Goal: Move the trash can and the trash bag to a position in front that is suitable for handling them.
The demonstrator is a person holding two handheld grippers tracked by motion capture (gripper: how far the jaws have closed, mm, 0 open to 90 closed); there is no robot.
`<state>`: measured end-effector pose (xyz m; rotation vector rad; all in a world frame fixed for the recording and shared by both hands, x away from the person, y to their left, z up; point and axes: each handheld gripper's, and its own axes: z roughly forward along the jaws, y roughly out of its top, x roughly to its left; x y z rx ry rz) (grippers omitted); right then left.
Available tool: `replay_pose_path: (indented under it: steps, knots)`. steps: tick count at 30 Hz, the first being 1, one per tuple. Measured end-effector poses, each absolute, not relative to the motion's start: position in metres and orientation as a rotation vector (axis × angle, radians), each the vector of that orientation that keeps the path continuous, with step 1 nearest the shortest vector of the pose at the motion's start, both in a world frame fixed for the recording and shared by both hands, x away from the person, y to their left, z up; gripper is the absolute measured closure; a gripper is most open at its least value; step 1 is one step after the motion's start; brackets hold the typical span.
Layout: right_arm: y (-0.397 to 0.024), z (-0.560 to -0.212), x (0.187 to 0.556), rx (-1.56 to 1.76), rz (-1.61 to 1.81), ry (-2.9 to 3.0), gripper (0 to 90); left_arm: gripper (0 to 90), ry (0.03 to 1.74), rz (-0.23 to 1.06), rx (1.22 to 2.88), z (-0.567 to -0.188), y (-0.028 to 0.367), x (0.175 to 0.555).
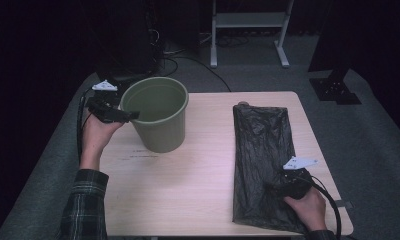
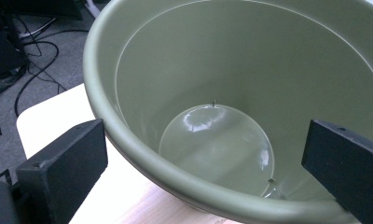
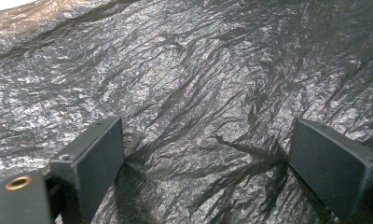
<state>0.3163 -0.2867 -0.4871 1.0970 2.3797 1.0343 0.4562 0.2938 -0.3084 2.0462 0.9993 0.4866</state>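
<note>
The right tool [image 1: 277,186], jaws spread, presses on the near end of a black bag [image 1: 260,150] lying flat on the counter [image 1: 188,190], the bag's long axis running away from the person. The left tool [image 1: 125,115], also spread, straddles the near rim of a green bin [image 1: 158,120], apparently not yet gripping. The bin stands well left of the bag.

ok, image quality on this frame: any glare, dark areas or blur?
High view: dim, surroundings nearly black, table lit. Left gripper view: soft glare on the bin floor, near jaws slightly soft. Right gripper view: specular sheen across the crinkled black bag, top left corner blown out.
</note>
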Motion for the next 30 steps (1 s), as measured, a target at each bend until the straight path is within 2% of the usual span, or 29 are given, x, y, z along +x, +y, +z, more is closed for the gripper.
replay_pose_path:
  steps: [13,30]
  knots:
    - [-0.287,-0.487,0.316,1.096,1.034,2.38,8.8,0.0,0.961,0.456,2.073,-0.311,0.28,0.454]
    - [-0.287,-0.487,0.316,1.096,1.034,2.379,8.9,0.0,0.835,0.386,2.116,-0.315,0.237,0.425]
